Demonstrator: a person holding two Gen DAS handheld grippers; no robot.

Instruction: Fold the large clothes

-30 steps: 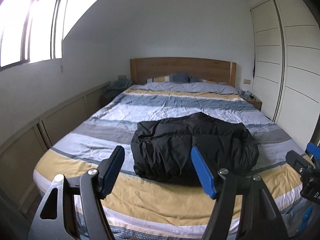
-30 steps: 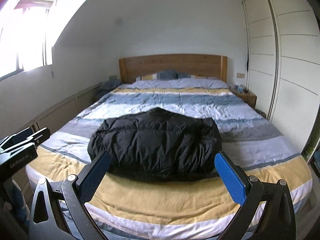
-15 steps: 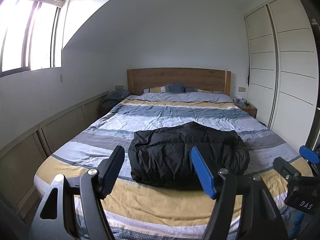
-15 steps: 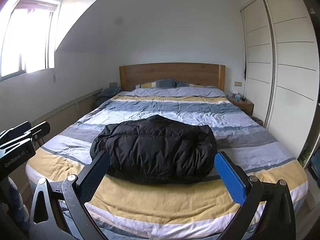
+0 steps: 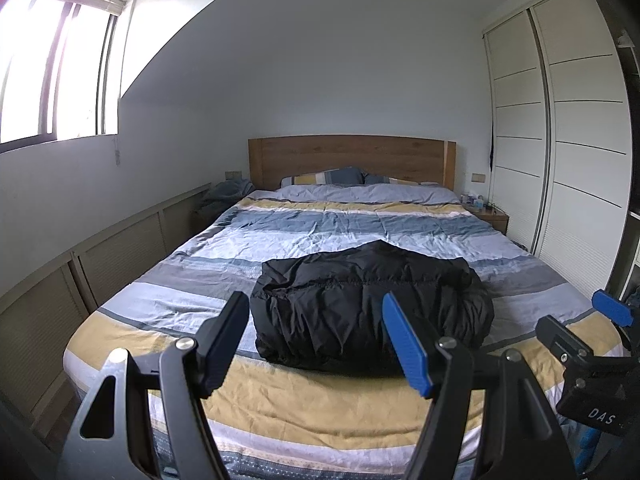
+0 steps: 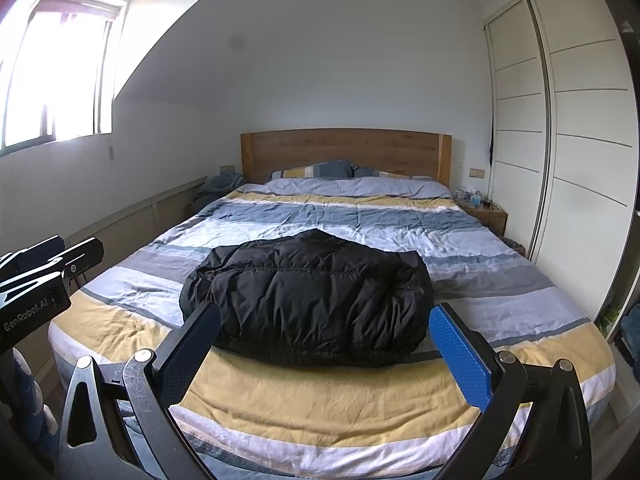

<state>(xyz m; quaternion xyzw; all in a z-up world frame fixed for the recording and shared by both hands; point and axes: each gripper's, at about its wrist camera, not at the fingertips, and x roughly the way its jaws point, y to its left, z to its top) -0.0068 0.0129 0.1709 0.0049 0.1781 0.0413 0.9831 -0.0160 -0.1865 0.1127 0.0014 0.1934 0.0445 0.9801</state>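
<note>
A black puffer jacket (image 5: 368, 304) lies folded into a compact bundle near the foot of the striped bed (image 5: 304, 396); it also shows in the right wrist view (image 6: 312, 300). My left gripper (image 5: 314, 320) is open and empty, held back from the bed's foot, clear of the jacket. My right gripper (image 6: 324, 332) is open and empty, also short of the jacket. Each gripper shows at the edge of the other's view: the right one (image 5: 592, 360), the left one (image 6: 40, 280).
A wooden headboard (image 5: 352, 156) and pillows (image 5: 328, 178) stand at the far end. White wardrobe doors (image 5: 580, 152) line the right wall, with a bedside table (image 5: 486, 216) beside them. Low panelled cabinets (image 5: 100, 256) run along the left wall under a window (image 5: 60, 72).
Both grippers have pulled back and tilted up, so the jacket and bed look smaller and lower in the views. The jacket has not moved. Both grippers stay open.
</note>
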